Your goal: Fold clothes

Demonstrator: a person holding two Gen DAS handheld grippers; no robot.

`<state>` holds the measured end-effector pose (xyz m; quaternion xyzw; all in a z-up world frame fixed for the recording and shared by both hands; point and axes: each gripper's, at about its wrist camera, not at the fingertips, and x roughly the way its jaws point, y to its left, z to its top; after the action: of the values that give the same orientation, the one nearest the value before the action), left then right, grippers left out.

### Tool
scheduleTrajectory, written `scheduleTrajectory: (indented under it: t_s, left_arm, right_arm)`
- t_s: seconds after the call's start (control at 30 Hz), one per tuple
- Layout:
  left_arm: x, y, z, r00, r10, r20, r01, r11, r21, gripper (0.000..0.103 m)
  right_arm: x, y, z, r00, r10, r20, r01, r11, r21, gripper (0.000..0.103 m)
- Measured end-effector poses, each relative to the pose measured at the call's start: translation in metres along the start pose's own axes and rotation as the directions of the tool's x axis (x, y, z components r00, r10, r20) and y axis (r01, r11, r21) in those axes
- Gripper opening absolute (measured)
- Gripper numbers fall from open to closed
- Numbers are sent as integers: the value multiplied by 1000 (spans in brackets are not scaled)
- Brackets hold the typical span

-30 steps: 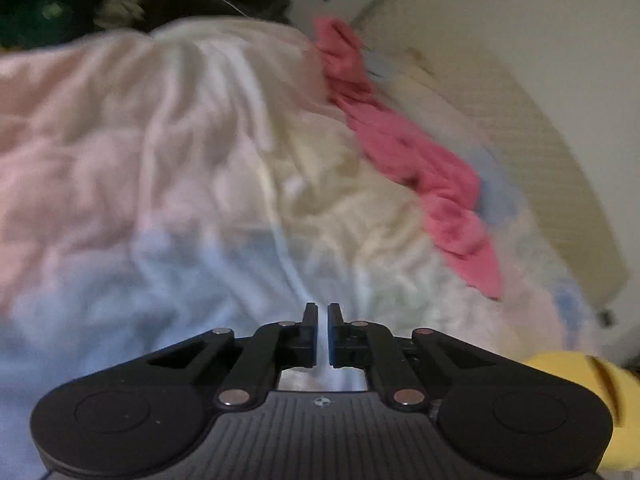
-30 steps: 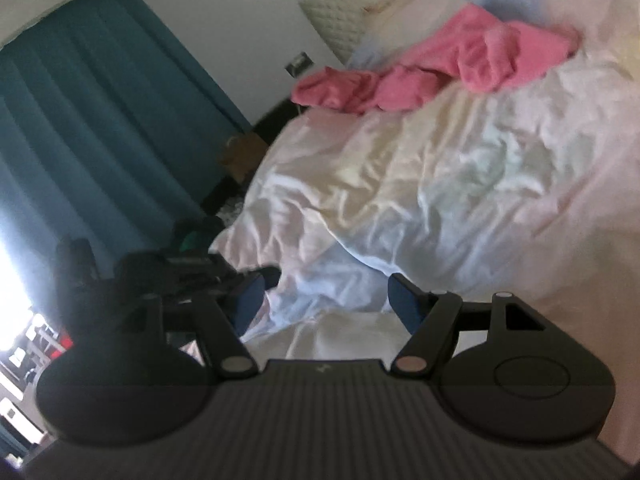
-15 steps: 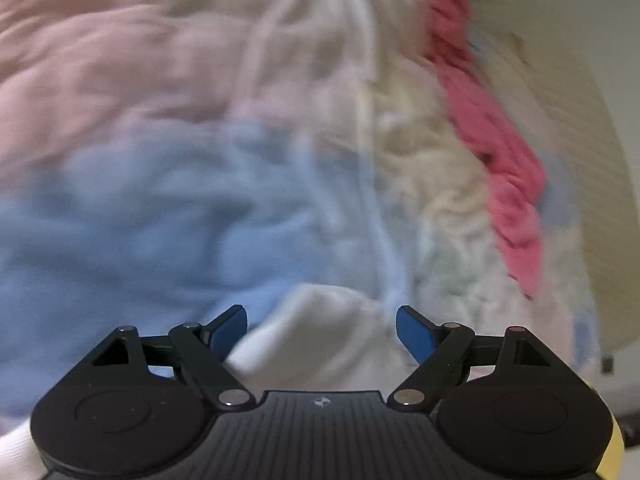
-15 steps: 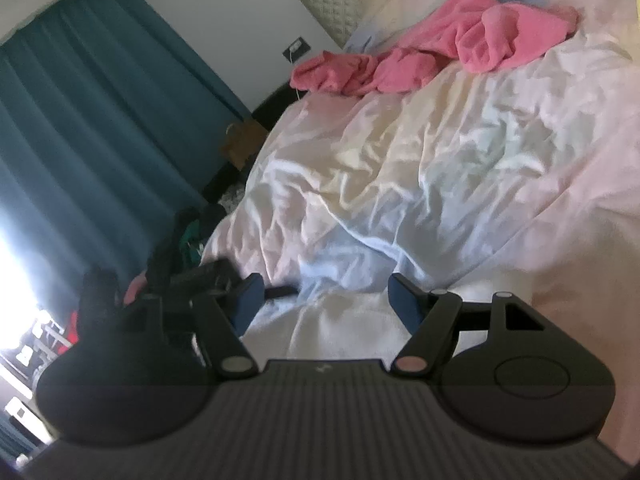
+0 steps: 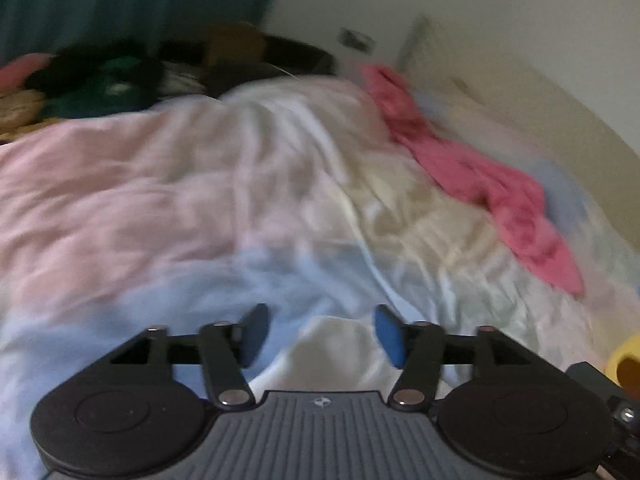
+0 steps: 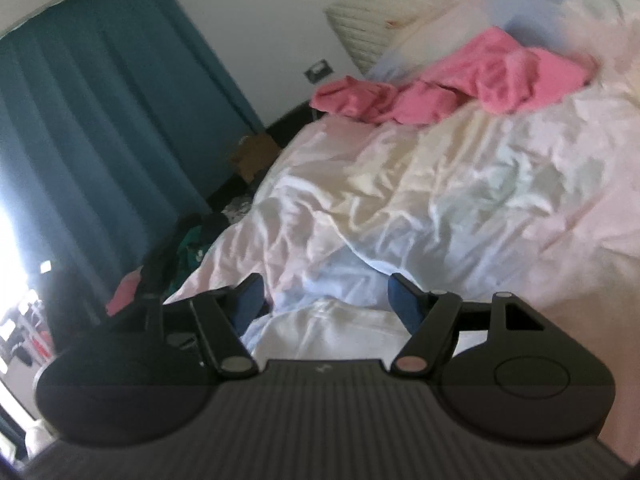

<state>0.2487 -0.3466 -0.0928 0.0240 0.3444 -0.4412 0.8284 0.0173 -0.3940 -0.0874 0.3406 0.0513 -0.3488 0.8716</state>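
both grippers (image 5: 318, 336) (image 6: 324, 300) agape, empty

The left tongs (image 5: 320, 336) have a ribbed grey body with a small round mark, two black round side lobes, black link arms with silver rivets, and blue pads (image 5: 387, 336). The right tongs (image 6: 326, 302) match: ribbed grey body, black lobes, riveted arms, dark blue pads (image 6: 404, 304).

Right gripper (image 6: 322, 300) hangs over the near edge of the bed (image 6: 460, 200), jaws standing wide apart, nothing pressed between the pads. White garment (image 6: 328, 332) lies on the bed just beneath and between the fingers. Pink garment (image 6: 460, 84) lies crumpled at the bed's far end. Teal curtain (image 6: 100, 140) hangs left of the bed
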Motion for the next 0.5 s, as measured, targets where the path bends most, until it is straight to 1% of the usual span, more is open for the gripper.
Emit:
scheduleTrajectory:
  t_s: [0.03,0.1,0.13,0.2,0.23,0.3,0.33,0.4,0.43,0.5]
  left_arm:
    - [-15,6,-2,999,38,26,-37,999,-19,79]
    - [-46,19,-7,991,114,75,-110,992,-59,81]
    - [-65,25,-10,983,155,97,-148,986,-73,82]
    - [-115,35,-22,959,247,138,-238,968,-79,82]
    - [-142,39,-31,941,299,159,-288,953,-88,82]
    - [-197,45,-51,893,407,190,-393,913,-107,84]
    - [-222,47,-62,866,458,199,-444,889,-112,84]
    - [-265,48,-83,807,551,213,-536,834,-126,84]
    - [-284,47,-93,776,590,221,-574,807,-137,84]
    - [-320,45,-115,719,649,248,-628,760,-167,85]
  right_arm:
    - [-3,3,0,1000,11,12,-11,1000,-14,72]
    - [-10,9,0,999,35,30,-34,998,-46,71]
    - [-13,13,-1,998,50,33,-48,997,-64,71]
    - [-18,23,-5,996,93,11,-92,990,-110,71]
    - [-20,28,-8,993,117,-4,-117,984,-134,71]
    - [-26,42,-16,982,181,-53,-188,965,-184,71]
    - [-28,49,-22,972,218,-90,-232,951,-205,71]
    - [-33,62,-33,945,284,-164,-318,916,-245,71]
    - [-38,68,-38,934,305,-187,-348,898,-270,69]
    - [-50,80,-47,911,351,-217,-406,855,-323,68]
